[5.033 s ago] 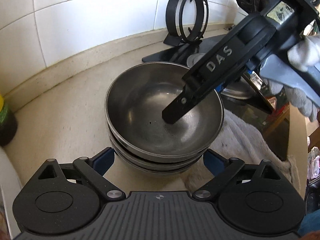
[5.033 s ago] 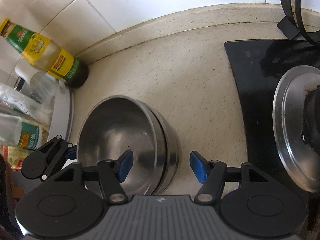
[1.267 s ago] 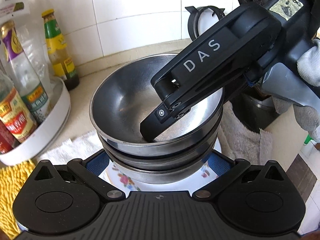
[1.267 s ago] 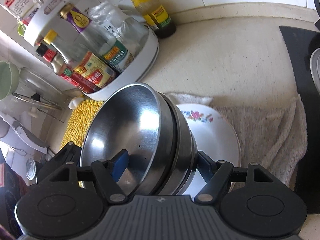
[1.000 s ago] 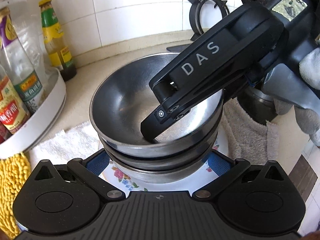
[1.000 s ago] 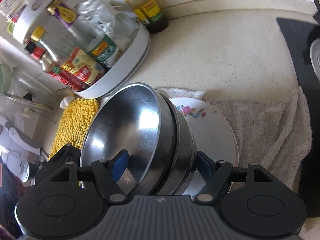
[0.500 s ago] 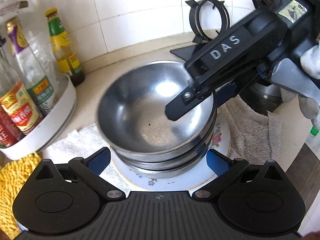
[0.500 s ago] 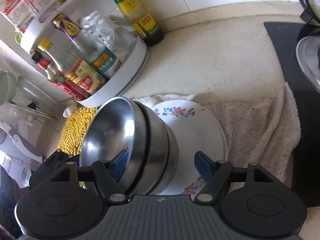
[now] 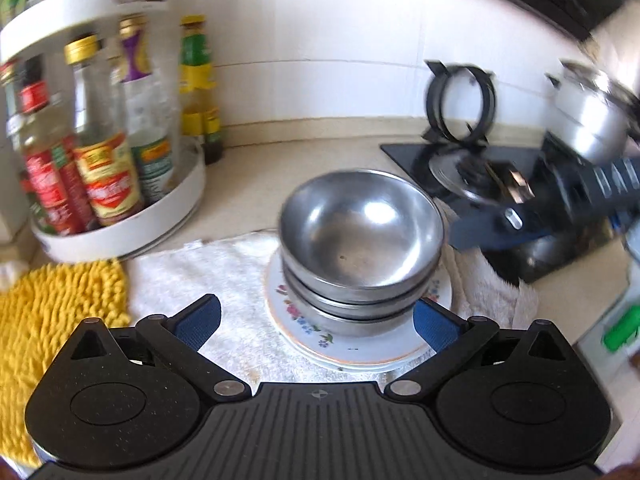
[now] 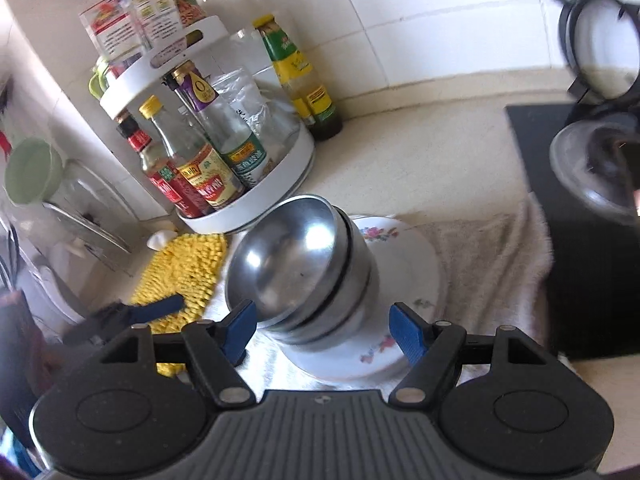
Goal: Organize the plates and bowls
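Now my left gripper [image 9: 316,322] has its blue pads spread wide, one on each side of the stack of bowls [image 9: 360,240], touching nothing. My right gripper [image 10: 322,328] is released as well, its pads parted with the bowls between and just beyond them, no contact that I can see.

I count three steel bowls nested one inside another, sitting on the flowered plate [image 9: 360,352]. From the right wrist view the stack looks tilted toward the left, though the fisheye lens may be causing that. More than one plate edge shows under the bowls, but I cannot tell how many plates there are. The plates rest on a pale towel [image 9: 224,280] spread over the counter [image 9: 256,184].

Left of the towel lies a yellow shaggy mat [image 9: 52,312], and behind it stands a white round rack [image 9: 132,220] full of sauce bottles. One oil bottle [image 10: 300,76] stands on the counter beside the rack, against the tiled wall. To the right the black stove [image 10: 592,280] carries a steel lid, and a black ring stand [image 9: 460,100] leans at the wall. Both views are blurred at the edges.
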